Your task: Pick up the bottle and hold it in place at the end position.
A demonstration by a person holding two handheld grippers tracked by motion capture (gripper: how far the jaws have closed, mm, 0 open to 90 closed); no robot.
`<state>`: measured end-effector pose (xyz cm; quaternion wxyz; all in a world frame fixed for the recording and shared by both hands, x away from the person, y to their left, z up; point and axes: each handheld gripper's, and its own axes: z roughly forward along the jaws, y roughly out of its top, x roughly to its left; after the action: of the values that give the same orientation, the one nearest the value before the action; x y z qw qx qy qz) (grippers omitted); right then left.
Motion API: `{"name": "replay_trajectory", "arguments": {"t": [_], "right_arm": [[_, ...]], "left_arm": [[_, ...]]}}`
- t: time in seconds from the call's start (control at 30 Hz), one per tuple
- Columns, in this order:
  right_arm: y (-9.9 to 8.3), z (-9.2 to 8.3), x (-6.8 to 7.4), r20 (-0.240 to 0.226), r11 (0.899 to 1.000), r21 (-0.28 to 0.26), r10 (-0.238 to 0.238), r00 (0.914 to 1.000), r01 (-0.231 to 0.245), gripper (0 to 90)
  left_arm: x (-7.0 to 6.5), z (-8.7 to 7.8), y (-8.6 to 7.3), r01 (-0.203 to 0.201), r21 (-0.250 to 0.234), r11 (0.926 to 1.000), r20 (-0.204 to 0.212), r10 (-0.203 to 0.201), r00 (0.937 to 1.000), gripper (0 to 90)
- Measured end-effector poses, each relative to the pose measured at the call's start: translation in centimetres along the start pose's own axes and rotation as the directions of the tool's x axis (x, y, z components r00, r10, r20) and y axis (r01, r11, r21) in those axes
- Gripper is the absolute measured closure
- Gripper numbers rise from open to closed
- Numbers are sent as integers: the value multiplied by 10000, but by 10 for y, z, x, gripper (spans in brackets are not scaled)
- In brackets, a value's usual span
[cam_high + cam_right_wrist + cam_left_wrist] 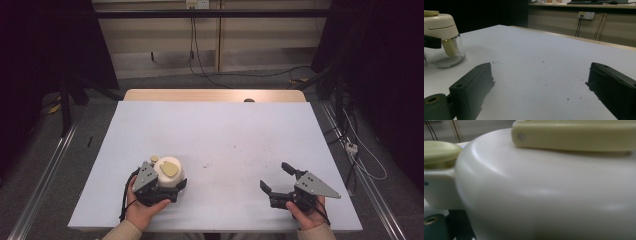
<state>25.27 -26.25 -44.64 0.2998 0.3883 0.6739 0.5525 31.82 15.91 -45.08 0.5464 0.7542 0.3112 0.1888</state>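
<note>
A glass jar with a white domed lid and a cream-yellow knob stands at the near left of the table. My left gripper is closed around it, held by a hand; one black jaw presses the jar just under the lid. The left gripper view shows the lid very close up. From the right gripper view the jar stands at the far left, its glass bowl resting on the table. My right gripper sits at the near right, open, with bare table between its jaws.
The pale sheet covers a wooden table whose far edge shows. A few dark specks mark the middle. Cables and a power strip lie on the floor to the right. Metal rails run along both sides.
</note>
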Motion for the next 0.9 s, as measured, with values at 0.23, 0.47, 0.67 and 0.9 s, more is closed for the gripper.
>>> {"name": "replay_trajectory", "arguments": {"t": [0.23, 0.47, 0.67, 0.9], "right_arm": [[0, 1, 0, -8, 10000, -4, -25, 10000, 25, 51], [0, 2, 0, -14, 10000, -18, -10, 10000, 10, 51], [0, 2, 0, -44, 10000, -26, -23, 10000, 23, 51], [0, 2, 0, -56, 10000, -27, -27, 10000, 26, 51]], "left_arm": [[4, -3, 5, 91, -144, 9999, -58, -92, 9999, 54], [10, -2, 10, 383, -260, 9989, -92, -385, 9992, 54], [13, 3, 17, 456, -367, 9983, -126, -461, 9989, 54], [17, 9, 23, 543, -390, 9978, -198, -551, 9983, 54]]}}
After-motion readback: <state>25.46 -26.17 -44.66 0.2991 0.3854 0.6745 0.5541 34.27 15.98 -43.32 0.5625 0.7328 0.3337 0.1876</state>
